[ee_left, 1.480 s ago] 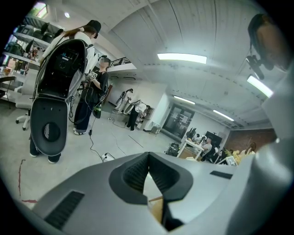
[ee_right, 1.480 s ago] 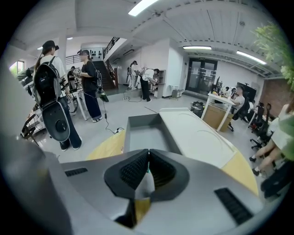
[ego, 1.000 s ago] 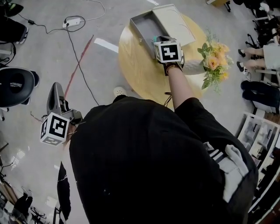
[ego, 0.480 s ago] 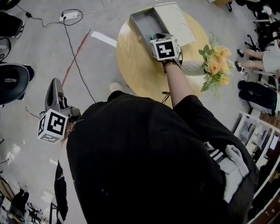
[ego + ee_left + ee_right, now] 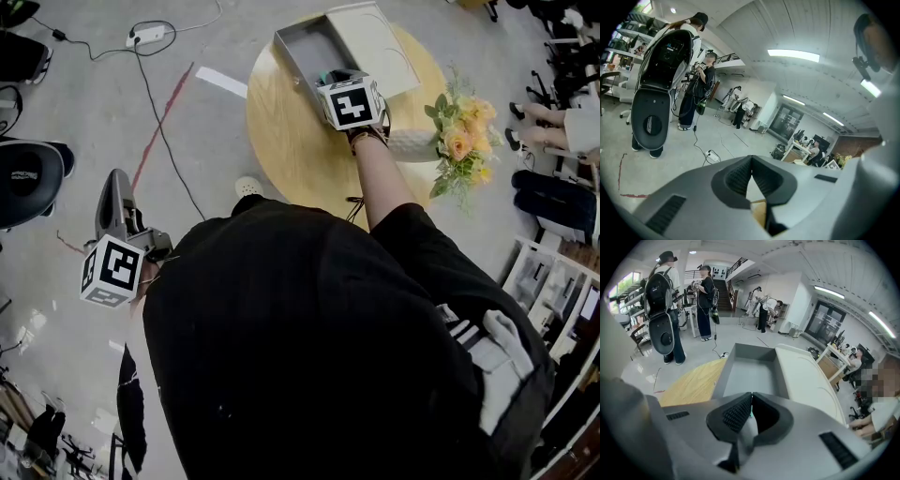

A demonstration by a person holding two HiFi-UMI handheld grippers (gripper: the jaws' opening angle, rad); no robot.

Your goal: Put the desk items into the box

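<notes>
The grey box (image 5: 309,49) lies open on the round wooden table (image 5: 291,141), its pale lid (image 5: 373,42) folded back to the right. My right gripper (image 5: 336,81) hovers at the box's near edge, jaws shut on a small pale item with a teal tip (image 5: 749,417). In the right gripper view, the box's bare inside (image 5: 750,376) lies just ahead of that gripper (image 5: 750,401), with the lid (image 5: 806,380) beside it. My left gripper (image 5: 117,183) hangs off the table to the left over the floor. In the left gripper view this gripper (image 5: 751,161) is shut and holds nothing.
A white vase of yellow and orange flowers (image 5: 457,131) stands on the table's right edge, close to my right arm. A power strip with cables (image 5: 150,37) lies on the floor. A black chair (image 5: 28,178) is at left. People stand beyond the table (image 5: 668,310).
My right gripper has edged a little closer to the box with the small item still held. The left gripper has barely moved.
</notes>
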